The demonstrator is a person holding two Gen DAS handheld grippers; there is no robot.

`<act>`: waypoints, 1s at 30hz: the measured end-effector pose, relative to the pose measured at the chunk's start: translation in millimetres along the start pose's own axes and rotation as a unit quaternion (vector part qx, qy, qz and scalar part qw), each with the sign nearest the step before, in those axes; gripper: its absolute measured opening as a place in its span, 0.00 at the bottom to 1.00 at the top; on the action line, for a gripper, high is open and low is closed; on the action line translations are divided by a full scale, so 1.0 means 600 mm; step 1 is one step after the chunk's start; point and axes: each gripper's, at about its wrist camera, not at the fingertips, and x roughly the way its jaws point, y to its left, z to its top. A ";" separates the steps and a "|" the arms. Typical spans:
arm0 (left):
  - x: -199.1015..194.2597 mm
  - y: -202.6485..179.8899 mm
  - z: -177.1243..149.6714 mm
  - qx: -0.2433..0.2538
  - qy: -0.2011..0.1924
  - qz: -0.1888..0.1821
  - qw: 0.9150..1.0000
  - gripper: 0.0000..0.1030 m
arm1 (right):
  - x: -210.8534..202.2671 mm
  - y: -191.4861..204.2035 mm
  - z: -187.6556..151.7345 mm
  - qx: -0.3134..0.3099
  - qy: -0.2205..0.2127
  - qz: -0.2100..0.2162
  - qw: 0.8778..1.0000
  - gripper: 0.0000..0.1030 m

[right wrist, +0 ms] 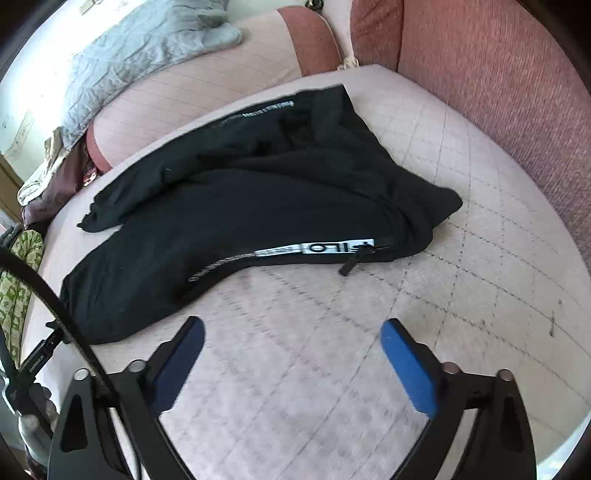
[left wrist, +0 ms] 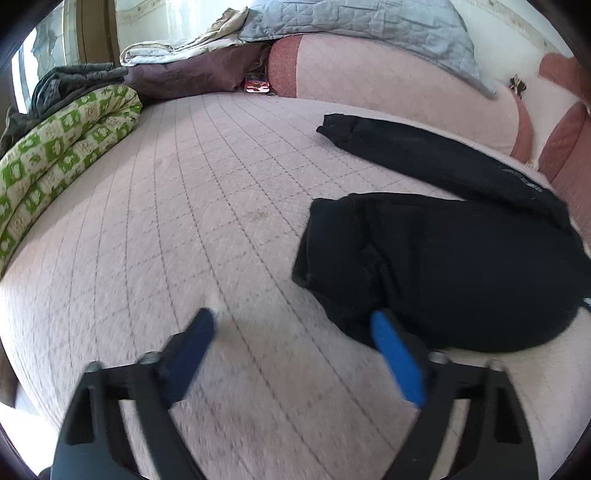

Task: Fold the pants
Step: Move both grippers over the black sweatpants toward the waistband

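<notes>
Black pants (left wrist: 461, 266) lie crumpled on the pink quilted sofa seat (left wrist: 184, 221), one leg stretched toward the backrest. In the right wrist view the pants (right wrist: 240, 206) show a white logo stripe and a zipper pull along the near edge. My left gripper (left wrist: 291, 325) is open and empty, just left of the pants' near edge; its right finger overlaps the fabric's edge in view. My right gripper (right wrist: 291, 332) is open and empty over the bare seat, just in front of the pants.
A green patterned folded blanket (left wrist: 55, 147) lies at the seat's left end. A grey quilt (left wrist: 332, 26) drapes over the backrest. A reddish armrest cushion (right wrist: 498, 92) stands at the right. A black cable (right wrist: 55, 306) crosses the right view's lower left.
</notes>
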 end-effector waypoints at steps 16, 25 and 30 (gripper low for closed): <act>0.078 -0.141 0.096 0.037 -0.014 0.001 0.999 0.79 | 0.036 0.187 0.095 -0.113 -0.080 -0.032 0.990 0.93; 0.103 -0.151 0.079 0.052 0.023 0.014 0.998 1.00 | 0.127 0.208 0.096 -0.124 -0.063 -0.021 0.990 0.93; 0.102 -0.151 0.080 0.052 0.022 0.014 0.998 1.00 | 0.140 0.198 0.098 -0.103 -0.044 -0.010 0.994 0.95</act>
